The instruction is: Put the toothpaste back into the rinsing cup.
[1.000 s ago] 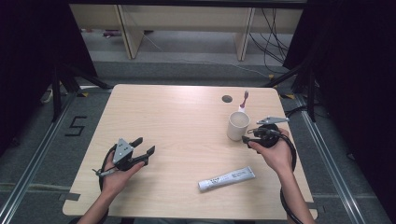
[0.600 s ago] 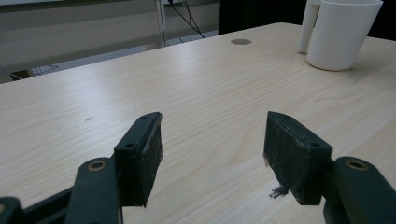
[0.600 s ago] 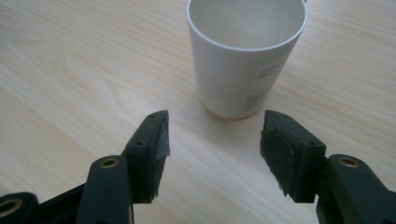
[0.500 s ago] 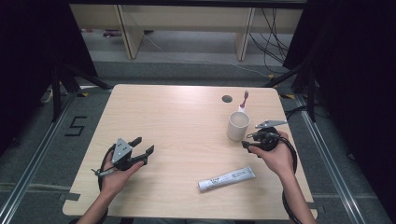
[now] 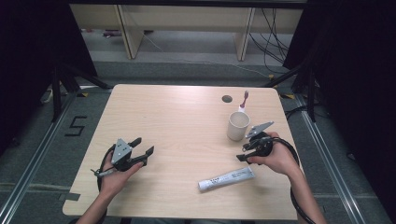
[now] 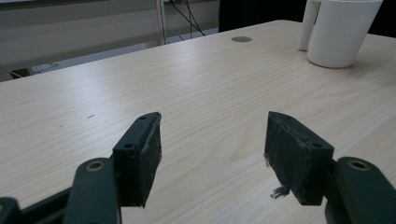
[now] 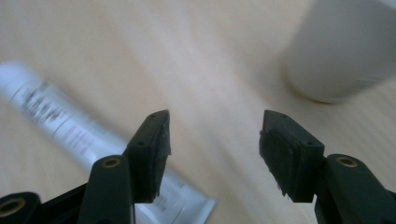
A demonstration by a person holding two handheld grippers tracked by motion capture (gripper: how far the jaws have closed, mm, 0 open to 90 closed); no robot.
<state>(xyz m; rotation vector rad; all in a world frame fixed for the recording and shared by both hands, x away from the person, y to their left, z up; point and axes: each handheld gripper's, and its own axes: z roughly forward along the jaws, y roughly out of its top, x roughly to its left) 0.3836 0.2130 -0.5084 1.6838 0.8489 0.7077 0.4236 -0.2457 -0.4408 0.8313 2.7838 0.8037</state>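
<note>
The right gripper (image 5: 243,151) hangs with its jaws spread wide and nothing between them, over bare wood just beside the white cup (image 5: 238,125) and just above the toothpaste tube (image 5: 226,178). In the right gripper view the tube (image 7: 70,135) runs under the left jaw and is cut off by the bottom edge, its print too blurred to read; the cup (image 7: 343,46) fills the upper right corner, its rim out of frame. The table's right edge lies close behind that hand, so free room opens mainly toward the middle of the table (image 5: 177,121).

The left gripper (image 5: 140,154) rests well apart near the front left, jaws likewise open and empty, with a broad stretch of clear tabletop ahead of it. In the left gripper view the cup (image 6: 343,30) is clipped at the top. A toothbrush (image 5: 244,99) stands behind the cup, its lower part hidden by it; a small round hole (image 5: 227,99) sits near the far edge
</note>
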